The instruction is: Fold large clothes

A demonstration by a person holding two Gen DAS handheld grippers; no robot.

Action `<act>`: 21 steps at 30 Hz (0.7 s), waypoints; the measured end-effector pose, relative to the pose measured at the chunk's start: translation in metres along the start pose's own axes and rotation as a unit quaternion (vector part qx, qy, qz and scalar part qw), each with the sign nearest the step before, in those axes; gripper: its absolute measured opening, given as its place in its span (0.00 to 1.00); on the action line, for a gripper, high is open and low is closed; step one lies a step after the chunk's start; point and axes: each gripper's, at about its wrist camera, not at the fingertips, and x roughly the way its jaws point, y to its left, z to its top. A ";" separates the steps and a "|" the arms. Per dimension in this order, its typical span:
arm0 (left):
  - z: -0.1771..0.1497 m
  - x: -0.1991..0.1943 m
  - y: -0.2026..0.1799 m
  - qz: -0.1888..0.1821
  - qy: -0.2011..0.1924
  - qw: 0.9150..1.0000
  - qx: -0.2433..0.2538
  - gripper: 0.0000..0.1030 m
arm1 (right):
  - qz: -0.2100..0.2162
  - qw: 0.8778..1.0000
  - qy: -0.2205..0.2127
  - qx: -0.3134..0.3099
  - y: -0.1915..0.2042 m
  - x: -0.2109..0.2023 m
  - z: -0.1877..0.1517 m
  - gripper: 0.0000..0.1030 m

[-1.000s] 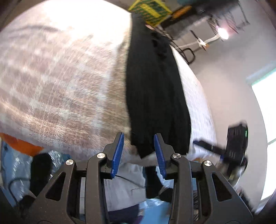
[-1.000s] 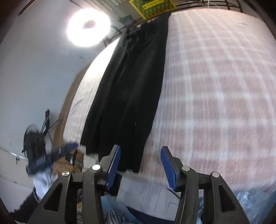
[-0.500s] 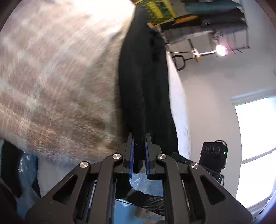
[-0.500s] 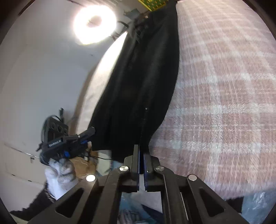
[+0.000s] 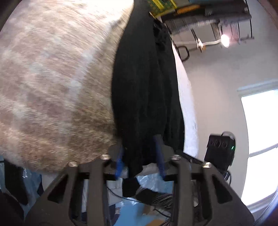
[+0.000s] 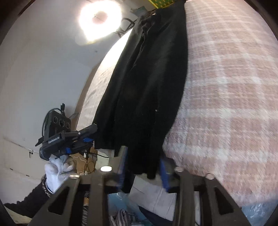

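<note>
A long black garment [image 5: 144,87] lies lengthwise on a pink-and-white plaid bedcover [image 5: 52,78], with its near hem hanging over the bed's edge. My left gripper [image 5: 139,159] is at that hem. Its blue pads stand apart, and the cloth hangs between them with a gap beside the right pad. In the right wrist view the same garment [image 6: 147,78] runs up the bedcover [image 6: 225,87]. My right gripper [image 6: 143,166] has its jaws opening with the other hem corner between them. The left gripper [image 6: 90,133], held by a white-gloved hand [image 6: 55,172], shows side-on at the garment's left edge.
A ring light [image 6: 99,17] glares at the far end of the bed. Wire shelves [image 5: 208,13] and a bright window [image 5: 260,139] stand to the right. Blue plastic bags and cables [image 5: 132,213] lie on the floor below the bed's edge.
Both grippers went from open to shut on the garment's hem half a second ago. Now both pairs of pads stand apart again. Both have moved closer in and lower at the hem.
</note>
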 end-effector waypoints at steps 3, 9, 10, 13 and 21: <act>-0.002 -0.002 -0.008 0.015 -0.013 1.000 0.016 0.07 | 0.004 1.000 0.004 -0.002 0.001 0.007 0.000 0.10; -0.010 -0.029 -0.028 -0.004 -0.041 0.998 0.043 0.07 | 0.069 0.996 -0.056 0.027 0.004 -0.037 0.002 0.09; -0.010 -0.026 -0.026 0.002 -0.035 0.998 0.045 0.07 | 0.063 0.996 -0.058 0.022 0.004 -0.038 0.003 0.09; -0.010 -0.009 -0.014 0.024 -0.012 0.999 0.022 0.07 | 0.041 0.998 -0.023 0.035 -0.006 -0.019 0.002 0.09; 0.011 -0.019 -0.039 0.006 -0.015 0.999 0.032 0.07 | 0.068 0.996 -0.031 0.039 -0.001 -0.023 0.022 0.09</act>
